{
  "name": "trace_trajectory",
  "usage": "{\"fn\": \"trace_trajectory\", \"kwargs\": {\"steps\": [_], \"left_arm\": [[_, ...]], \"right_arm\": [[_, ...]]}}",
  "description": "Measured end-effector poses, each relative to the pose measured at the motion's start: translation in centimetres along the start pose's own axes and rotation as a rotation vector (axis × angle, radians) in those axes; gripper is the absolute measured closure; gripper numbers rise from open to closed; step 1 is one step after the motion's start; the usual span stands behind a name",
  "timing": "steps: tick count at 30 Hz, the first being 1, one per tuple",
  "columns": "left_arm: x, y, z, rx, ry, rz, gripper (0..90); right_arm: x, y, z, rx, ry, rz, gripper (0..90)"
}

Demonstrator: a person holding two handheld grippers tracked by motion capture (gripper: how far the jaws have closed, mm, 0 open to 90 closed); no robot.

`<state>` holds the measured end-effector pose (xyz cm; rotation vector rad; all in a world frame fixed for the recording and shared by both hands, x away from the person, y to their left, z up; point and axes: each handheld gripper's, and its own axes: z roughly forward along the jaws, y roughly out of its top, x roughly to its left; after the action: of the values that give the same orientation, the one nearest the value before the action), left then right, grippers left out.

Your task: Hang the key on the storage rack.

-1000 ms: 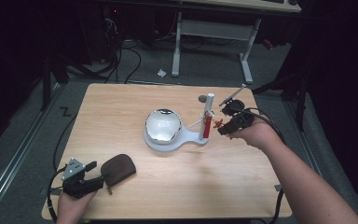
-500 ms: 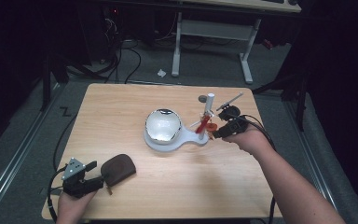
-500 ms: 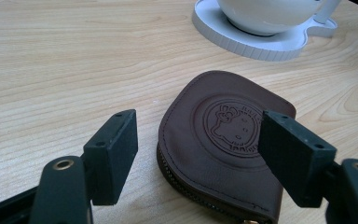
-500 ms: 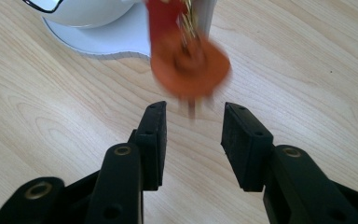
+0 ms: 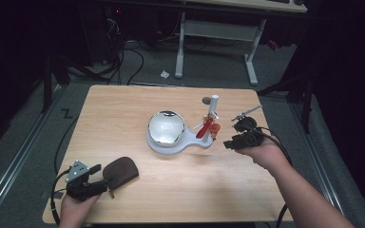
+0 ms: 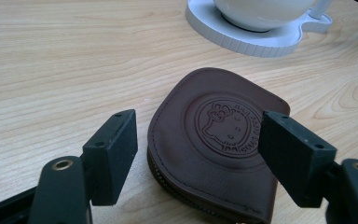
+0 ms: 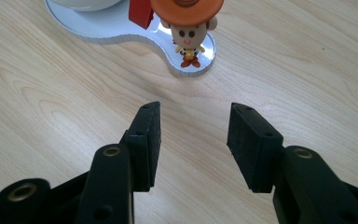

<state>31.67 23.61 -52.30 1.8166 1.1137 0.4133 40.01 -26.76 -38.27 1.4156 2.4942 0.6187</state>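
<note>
- Pouch (image 6: 221, 151): brown leather, zip along its edge, flat on the table (image 5: 123, 118) near the front left corner, lying between the spread jaws of the left gripper (image 6: 198, 156) but touching neither.
- Figurine (image 7: 188, 25) with an orange hat: upright on the small round end of the white base (image 7: 116, 25), just ahead of the right gripper (image 7: 193, 144), with a red piece (image 7: 141, 11) leaning beside it.
- Risk at the pouch: soft, low and flat, so likely to slide across the smooth wood or buckle instead of lifting if the jaws close too high on it or catch only the rounded corner.
- Risk of the zip edge slipping out of a shallow pinch, since the leather looks slick and the seam thin.
- Risk at the figurine: top-heavy under that wide hat and standing loose, so probably easy to tip with a jaw that arrives off-centre or nudges the base first.
- Risk of knocking the red piece or the white post (image 5: 213, 105) close by, given how crowded that end of the base is.
- Left fingers (image 6: 114, 151): wide apart, holding nothing, straddling the pouch with bare wood showing on the near side.
- Right fingers (image 7: 147, 140): parted to a moderate gap, empty, hovering over bare wood short of the base.
</note>
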Motion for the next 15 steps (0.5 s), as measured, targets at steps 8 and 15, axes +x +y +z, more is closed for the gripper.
{"fn": "trace_trajectory", "kwargs": {"steps": [8, 15], "left_arm": [[-0.2, 0.0, 0.1, 0.004, -0.001, 0.007, 27.9], [0.0, 0.0, 0.4, 0.016, -0.005, 0.003, 27.2]], "right_arm": [[0.5, -2.5, 0.5, -0.051, 0.010, -0.010, 47.6], [1.2, -4.3, 0.9, -0.118, -0.012, -0.027, 46.5]]}}
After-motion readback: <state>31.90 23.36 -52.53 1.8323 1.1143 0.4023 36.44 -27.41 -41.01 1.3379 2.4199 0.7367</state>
